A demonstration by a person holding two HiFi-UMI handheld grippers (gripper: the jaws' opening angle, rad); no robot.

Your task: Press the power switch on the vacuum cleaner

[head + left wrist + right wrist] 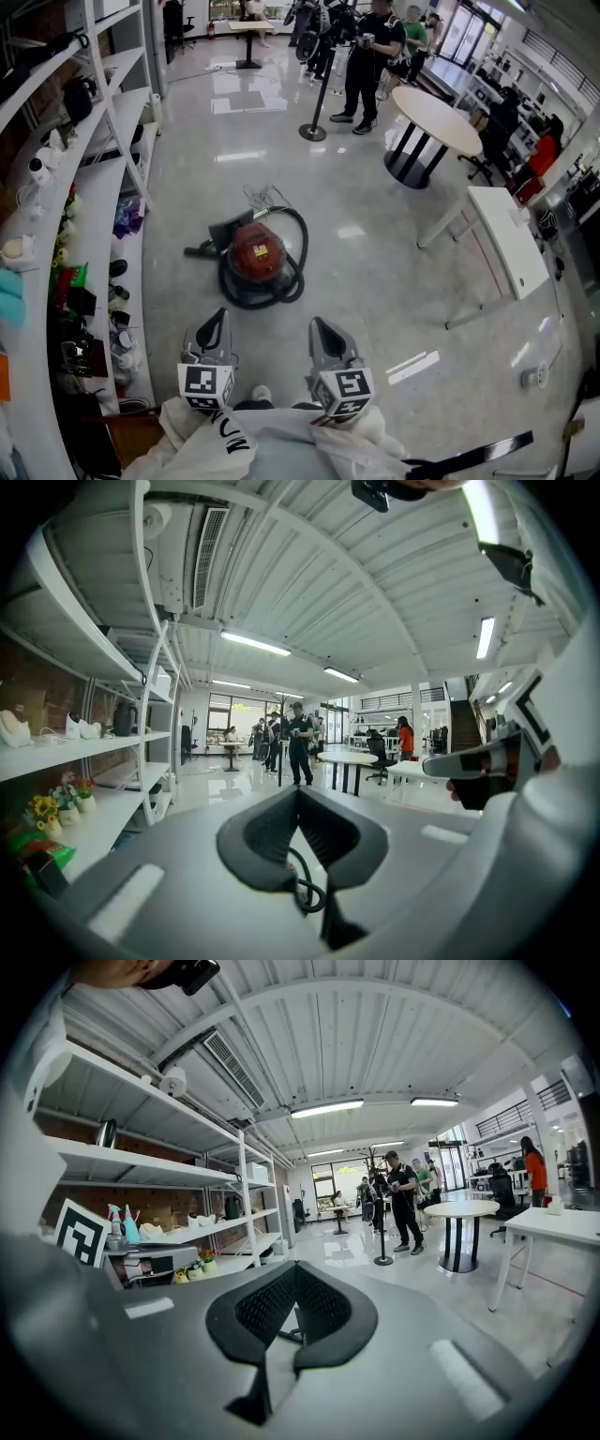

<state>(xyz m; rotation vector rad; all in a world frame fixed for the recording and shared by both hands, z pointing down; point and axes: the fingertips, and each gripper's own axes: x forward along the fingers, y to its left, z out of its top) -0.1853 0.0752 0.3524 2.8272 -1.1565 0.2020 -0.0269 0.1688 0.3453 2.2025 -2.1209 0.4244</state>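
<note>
Vacuum cleaner on floor; jaws together, both empty.

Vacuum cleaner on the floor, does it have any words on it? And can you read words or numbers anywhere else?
None reads clearly.
Red vacuum cleaner: a dark mark on top, too small to read.
Person's white garment: big dark letters, creased and upside down, not readable for sure.
Left gripper and right gripper: their cubes show black-and-white square patterns, no words.

Grey grippers (marker cubes), white sleeves
</note>
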